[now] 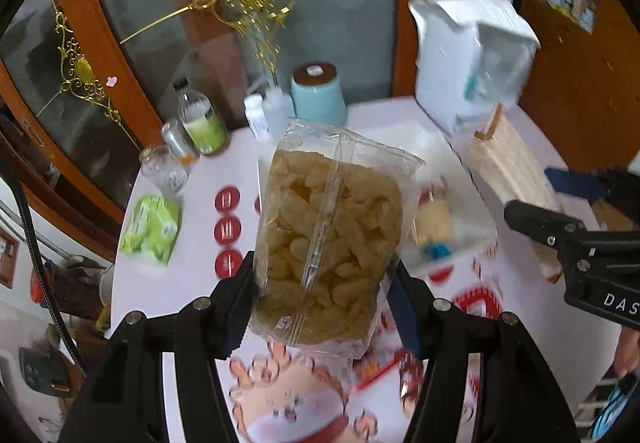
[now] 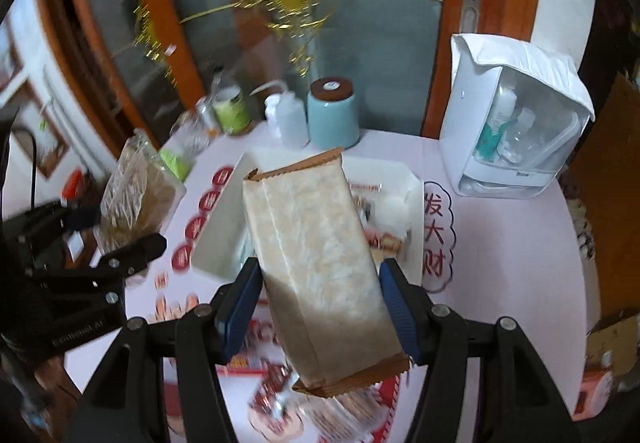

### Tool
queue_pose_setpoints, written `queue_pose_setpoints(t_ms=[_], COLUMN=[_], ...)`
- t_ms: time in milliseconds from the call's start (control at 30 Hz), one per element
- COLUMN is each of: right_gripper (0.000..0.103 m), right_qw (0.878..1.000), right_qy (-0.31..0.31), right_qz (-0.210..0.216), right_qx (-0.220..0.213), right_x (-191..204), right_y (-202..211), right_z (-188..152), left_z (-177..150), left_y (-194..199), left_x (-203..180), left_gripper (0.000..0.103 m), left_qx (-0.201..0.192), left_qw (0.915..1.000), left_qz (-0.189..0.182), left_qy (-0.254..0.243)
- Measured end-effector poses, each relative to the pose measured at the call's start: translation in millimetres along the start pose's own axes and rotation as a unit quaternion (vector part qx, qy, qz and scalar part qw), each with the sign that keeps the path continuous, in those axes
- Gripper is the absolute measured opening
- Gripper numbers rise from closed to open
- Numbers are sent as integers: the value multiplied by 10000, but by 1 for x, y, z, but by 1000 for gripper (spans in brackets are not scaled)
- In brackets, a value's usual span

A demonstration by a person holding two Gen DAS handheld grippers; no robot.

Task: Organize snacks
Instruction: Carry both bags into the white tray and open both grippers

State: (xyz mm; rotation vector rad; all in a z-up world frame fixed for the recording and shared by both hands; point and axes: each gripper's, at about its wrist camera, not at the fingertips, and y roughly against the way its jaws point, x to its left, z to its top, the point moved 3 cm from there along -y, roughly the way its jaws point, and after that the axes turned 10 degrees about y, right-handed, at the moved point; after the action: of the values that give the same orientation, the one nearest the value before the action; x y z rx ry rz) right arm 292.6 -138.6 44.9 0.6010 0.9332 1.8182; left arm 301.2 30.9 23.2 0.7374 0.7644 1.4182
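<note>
Left tongs (image 1: 324, 283): clenched on the clear puff bag (image 1: 328, 239), gripped at its lower half, bag upright and lifted off the counter (image 1: 168, 291).
Right tongs (image 2: 320, 307): clenched on the tan wafer pack (image 2: 316, 255), held by its long sides, tilted, clear of the counter.
Clear puff bag: transparent wrapper, pale yellow puffs inside; hangs above and in front of the white tray (image 1: 472, 227).
Tan wafer pack: long, crimped brown ends; hangs over the near part of the white tray in the right wrist view.
White tray: shallow, on the counter centre; already holds a few small wrapped snacks, too blurred to name.
Other stock: teal canister (image 2: 332, 115), white squeeze bottle (image 2: 286, 119), green tissue pack (image 1: 150, 229), white storage box (image 2: 516, 123) at the far right.
Step in hand (judged): both snacks carried, neither yet set down.
Next move calls for (judged): lowering each pack into a free part of the tray, one after the other so the tongs do not collide, then releasing.
</note>
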Motion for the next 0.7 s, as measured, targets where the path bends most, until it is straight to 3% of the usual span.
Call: queue_pose_setpoints(t_ms=[233,467,700], right_gripper=[61,61,62], right_qw=[9970,9955,9951], right_qy=[-716,-855,-832], right_qz=[272,228,267], right_qx=[66,345,464], right_x=[-18,-21,-19], right_y=[-50,-101,-130], right_z=[39,47,50], left_z=[48,50,49], left_y=[-48,-108,-146], left_x=[13,26,31], left_gripper=[59,59,60], left_qx=[-29,397,565], left_qw=[9995,9975,9963], left_qz=[40,-29,-65], left_qy=[325,592,640])
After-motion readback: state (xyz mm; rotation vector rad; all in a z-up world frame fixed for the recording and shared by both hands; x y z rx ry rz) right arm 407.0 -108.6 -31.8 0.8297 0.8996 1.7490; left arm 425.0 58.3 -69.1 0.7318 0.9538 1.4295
